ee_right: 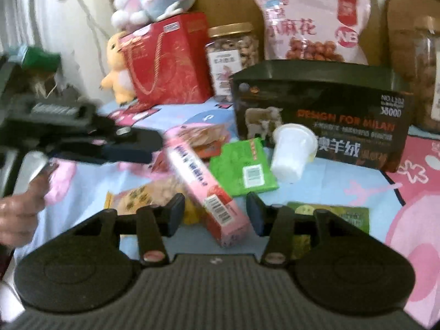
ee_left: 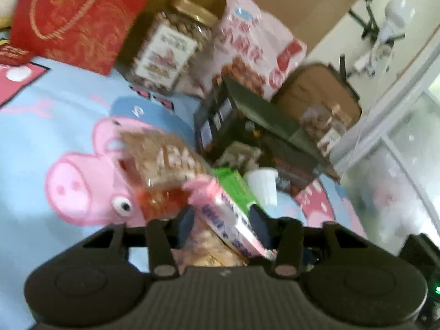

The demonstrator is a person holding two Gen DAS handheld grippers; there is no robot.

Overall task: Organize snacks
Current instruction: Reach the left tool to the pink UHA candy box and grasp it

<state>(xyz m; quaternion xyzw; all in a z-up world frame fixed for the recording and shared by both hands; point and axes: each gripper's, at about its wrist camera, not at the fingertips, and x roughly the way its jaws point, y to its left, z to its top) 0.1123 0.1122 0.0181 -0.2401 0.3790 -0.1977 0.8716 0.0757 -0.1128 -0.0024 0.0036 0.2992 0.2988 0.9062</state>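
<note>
Straddling: I have both tongs set around the same pink box (ee_right: 200, 181), which lies at a slant on top of the heap of loose snacks on the blue cartoon cloth (ee_right: 343, 181).
Right tongs (ee_right: 216, 214): part open around the near, barcode end of the box, with a sliver of gap on each side, so nothing is held yet.
Left tongs (ee_left: 224, 222): narrow, at the far end of the box. One pad looks against the card, but through the blur I cannot tell whether both press.
Risk, double grip: if both pairs close and my hands pull unevenly, the thin card may crush or twist.
Risk, one-sided grip: if only one end is pinched, I judge the long box pivots and swings down.
Risk, neighbours: the green packet (ee_right: 242, 165) and the white cup (ee_right: 291, 151), already lying tipped, sit just beside the box, and a swing could knock them about.
Risk, underneath: the orange biscuit packet (ee_right: 143, 195) lies under the box, and a low pad could snag its film and drag it along.
Risk, view: the blur makes my aim uncertain.
</note>
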